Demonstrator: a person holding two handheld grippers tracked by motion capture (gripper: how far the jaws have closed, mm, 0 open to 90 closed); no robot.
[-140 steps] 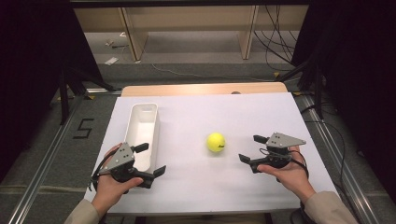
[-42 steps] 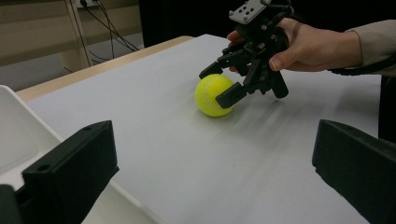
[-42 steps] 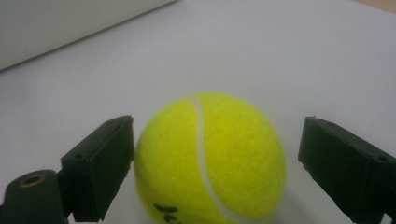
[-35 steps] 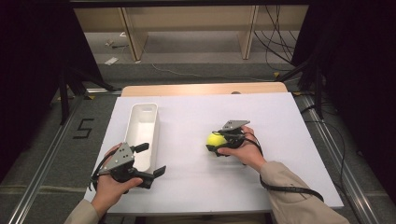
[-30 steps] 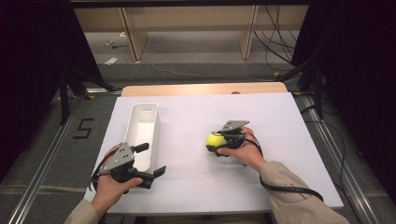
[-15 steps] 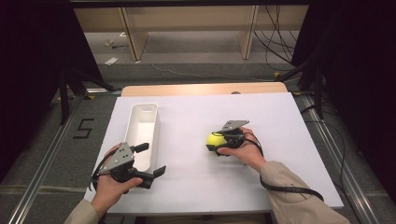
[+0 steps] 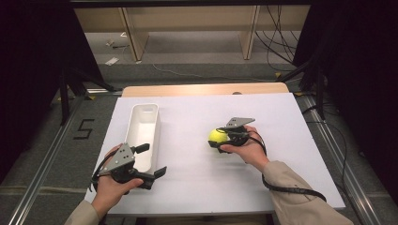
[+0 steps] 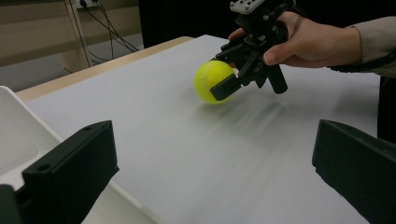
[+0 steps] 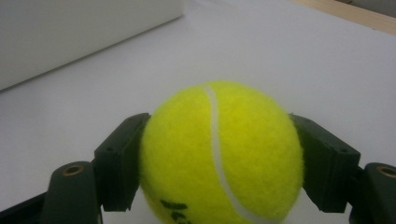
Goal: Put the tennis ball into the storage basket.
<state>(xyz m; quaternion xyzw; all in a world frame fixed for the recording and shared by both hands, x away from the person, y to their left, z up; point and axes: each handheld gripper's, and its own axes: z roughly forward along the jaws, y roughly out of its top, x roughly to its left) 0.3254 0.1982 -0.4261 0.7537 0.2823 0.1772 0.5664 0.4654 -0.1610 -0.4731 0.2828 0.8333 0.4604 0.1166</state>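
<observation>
Nearest the person, the left gripper [image 7: 145, 161] rests low at the front left of the white table [image 7: 202, 187], held in the left hand [image 7: 112, 187]. Its jaws stand wide apart with nothing between them, as the left gripper view confirms. It lies just beside the near end of the white tray [image 7: 143, 133], a long, narrow, empty bin set lengthwise on the table's left half.

Further in, right of centre, the right gripper [image 7: 217, 139] is clamped on the yellow tennis ball [image 7: 217, 136]. The right gripper view shows both black pads pressed against opposite sides of the ball [image 9: 219, 154], its white seam running down the face between them. The jaws have just been closing, and the ball is the thing between them. From the left gripper view the ball [image 8: 212, 80] appears to sit at or barely off the table surface; whether it has cleared the top cannot be told.

Judgement: the grasp step is complete and the lift is the step in hand. The likely destination is the tray, well apart to the left. The next move calls for raising the ball clear of the table, carrying it leftward over the tray's rim, and releasing only once it is above the tray's interior. A round ball may roll if let go short of the wall.

Beyond the table lie the bare floor and cables [image 7: 277, 42].
</observation>
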